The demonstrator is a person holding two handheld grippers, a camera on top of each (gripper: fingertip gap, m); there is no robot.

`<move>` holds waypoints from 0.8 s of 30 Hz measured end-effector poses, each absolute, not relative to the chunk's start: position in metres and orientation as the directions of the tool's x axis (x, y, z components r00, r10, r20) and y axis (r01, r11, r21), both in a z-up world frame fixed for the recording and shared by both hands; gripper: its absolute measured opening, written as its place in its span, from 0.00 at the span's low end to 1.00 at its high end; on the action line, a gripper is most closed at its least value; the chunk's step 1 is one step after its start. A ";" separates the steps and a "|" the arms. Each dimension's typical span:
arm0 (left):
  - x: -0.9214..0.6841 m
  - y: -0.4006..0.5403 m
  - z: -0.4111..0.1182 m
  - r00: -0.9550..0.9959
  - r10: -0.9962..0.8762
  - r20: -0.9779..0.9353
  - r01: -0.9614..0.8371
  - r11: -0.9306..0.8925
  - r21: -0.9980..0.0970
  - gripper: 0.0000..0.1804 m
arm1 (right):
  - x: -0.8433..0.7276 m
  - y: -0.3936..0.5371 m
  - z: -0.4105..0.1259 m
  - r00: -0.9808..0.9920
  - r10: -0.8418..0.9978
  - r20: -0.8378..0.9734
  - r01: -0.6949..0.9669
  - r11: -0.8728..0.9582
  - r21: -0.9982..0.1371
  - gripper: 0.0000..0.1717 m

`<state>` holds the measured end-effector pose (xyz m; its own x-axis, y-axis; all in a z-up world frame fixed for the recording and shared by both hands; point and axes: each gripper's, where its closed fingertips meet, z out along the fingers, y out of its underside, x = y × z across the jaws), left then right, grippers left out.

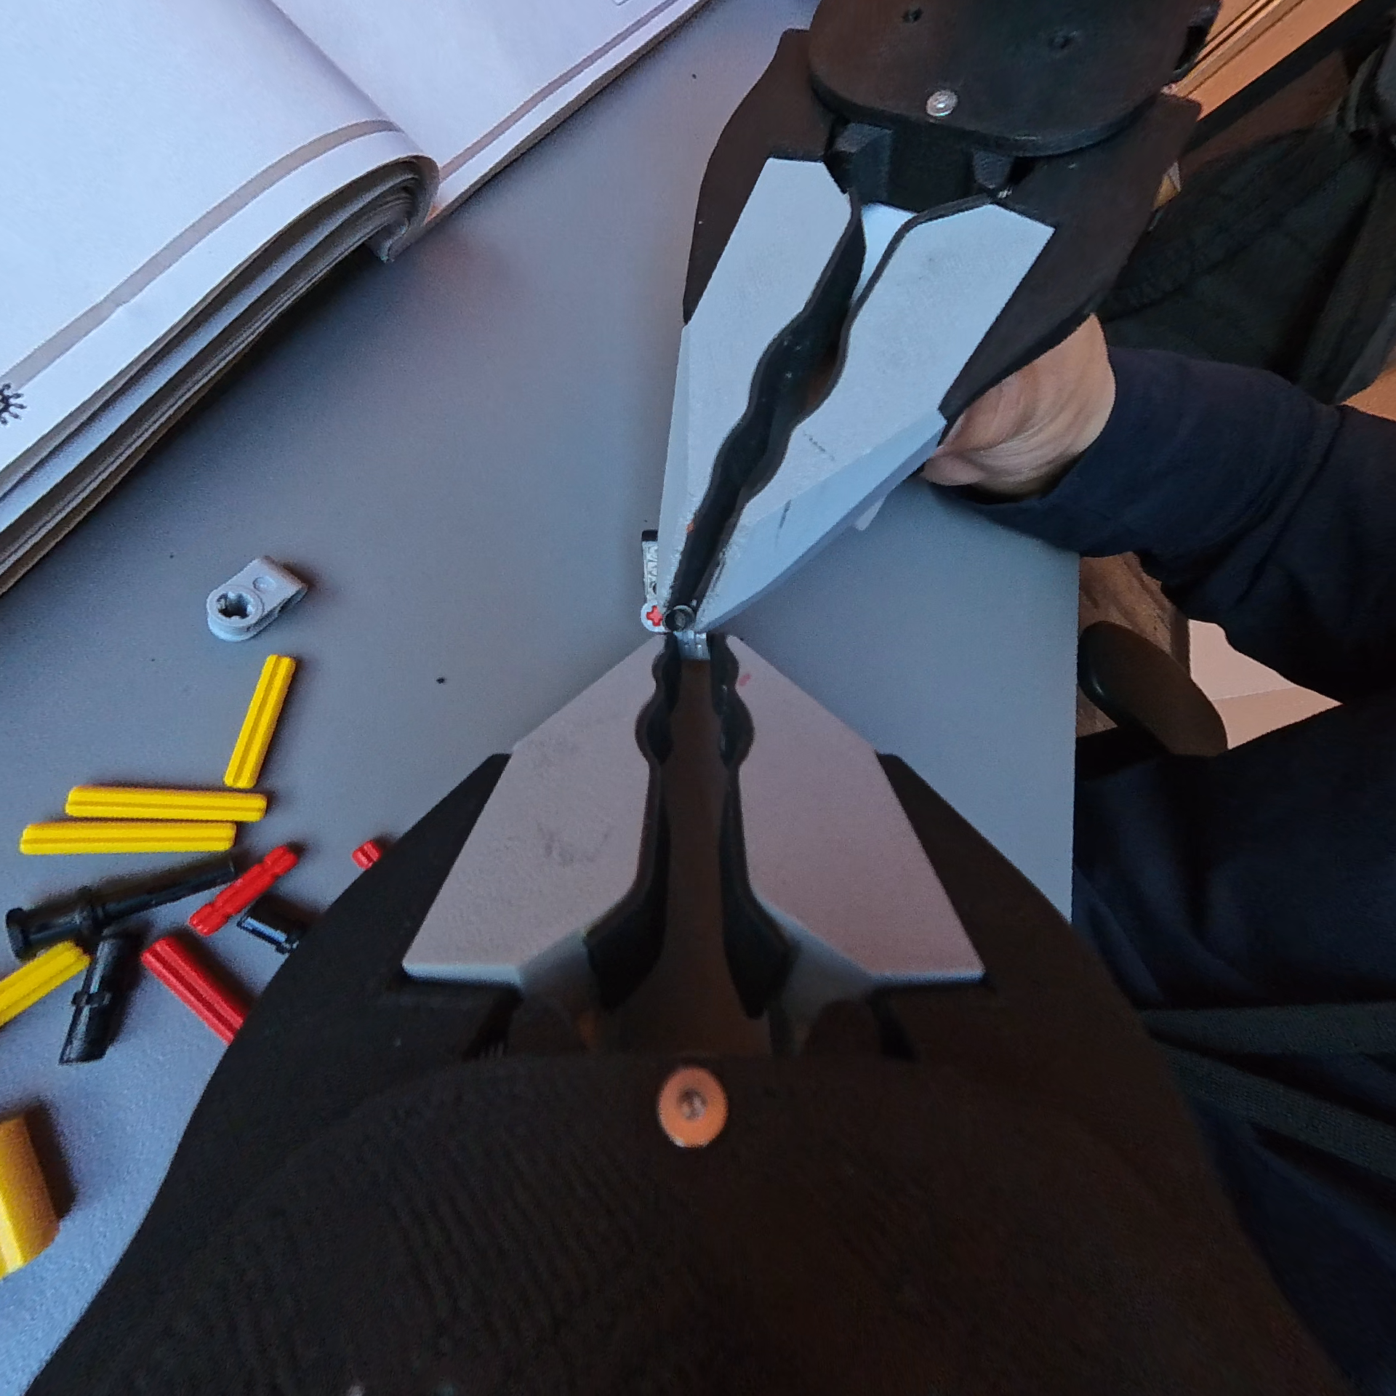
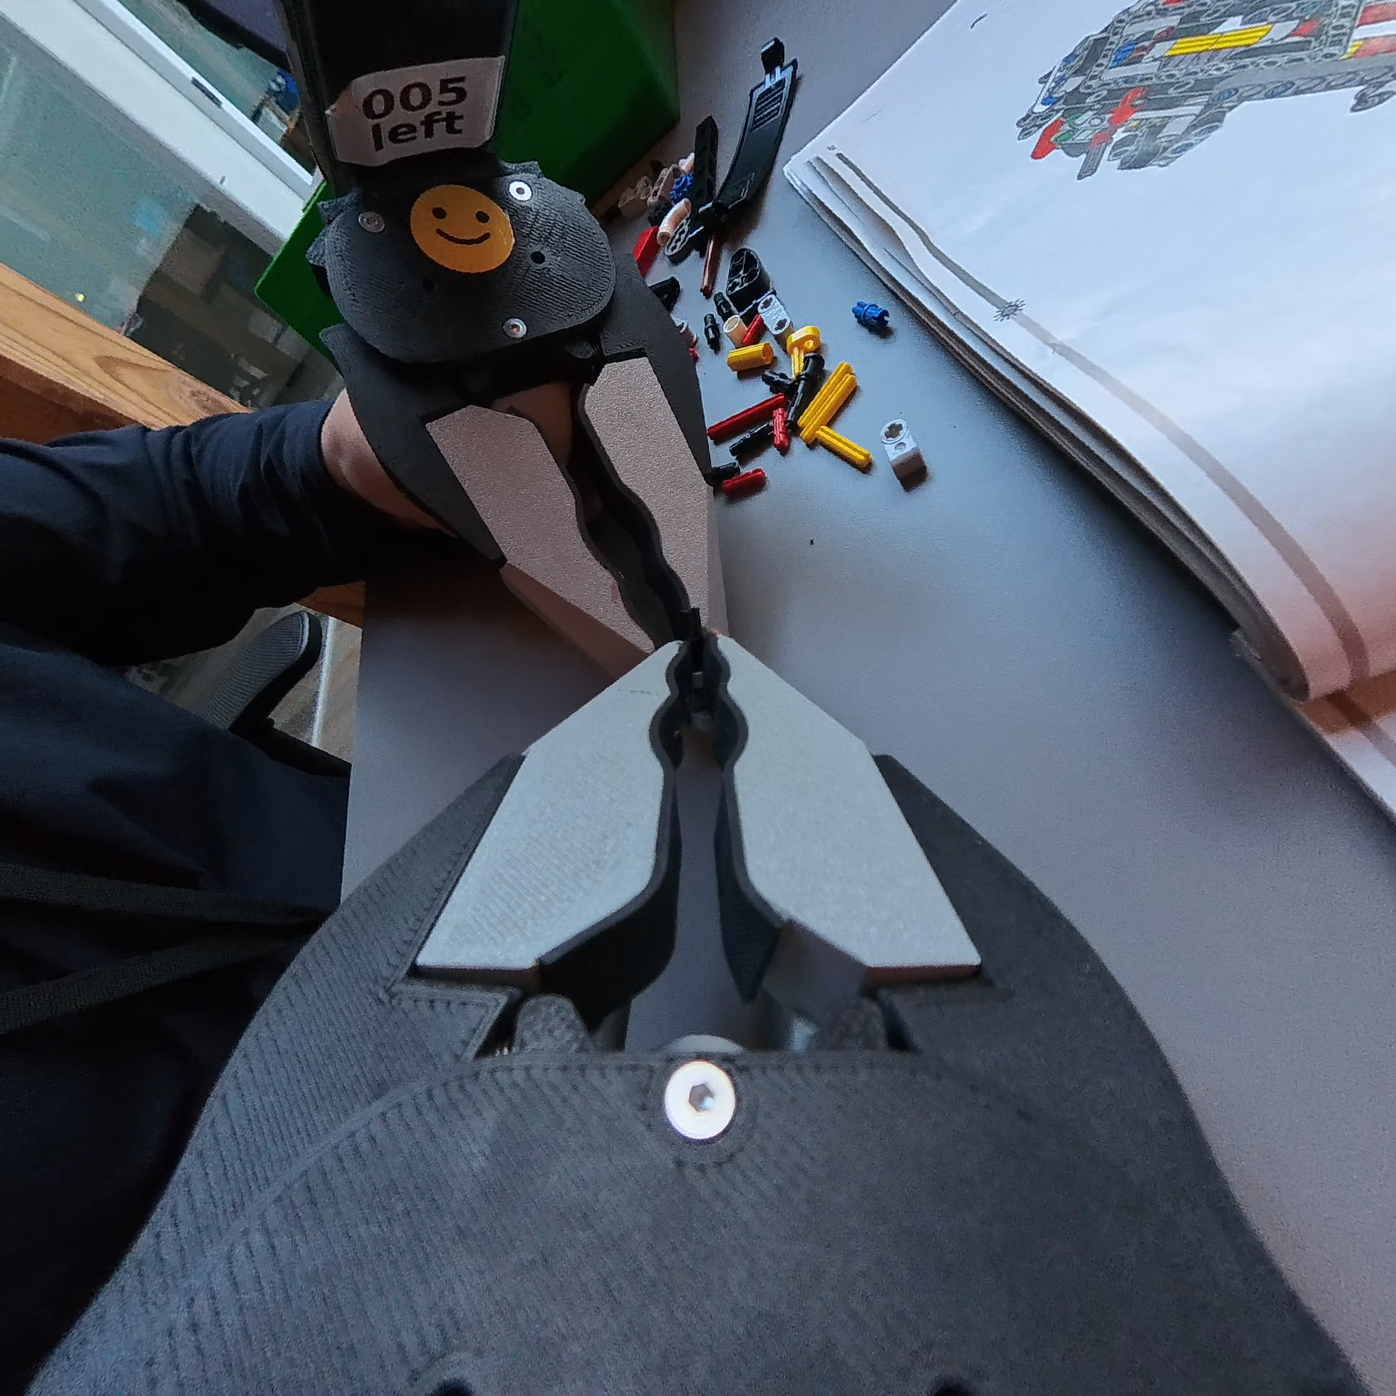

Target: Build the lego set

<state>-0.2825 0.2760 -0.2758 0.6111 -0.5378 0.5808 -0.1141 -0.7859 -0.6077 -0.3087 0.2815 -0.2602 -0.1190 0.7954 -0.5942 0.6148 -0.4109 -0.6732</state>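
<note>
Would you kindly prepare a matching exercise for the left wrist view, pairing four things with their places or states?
Things:
1. open booklet
2. lone grey connector
3. yellow rods
4. left gripper

Places or states:
a. closed on a small grey piece
b. upper left of the table
c. beside red pins
d. alone, between booklet and rods

Pairs: 1-b, 2-d, 3-c, 4-a

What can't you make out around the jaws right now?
- Left wrist view: left gripper hides most of the small grey piece.
- Left wrist view: right gripper covers the grey part with the red cross.
- Right wrist view: black pin too small, dark to trace.
- Left wrist view: yellow block cut off by the left edge.
</note>
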 end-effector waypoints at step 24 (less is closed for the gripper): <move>-0.284 0.275 -0.262 0.562 -0.562 0.607 -0.070 -0.764 -0.642 0.04 | -0.310 0.280 -0.238 -0.212 0.741 -0.638 0.512 -0.472 -0.718 0.02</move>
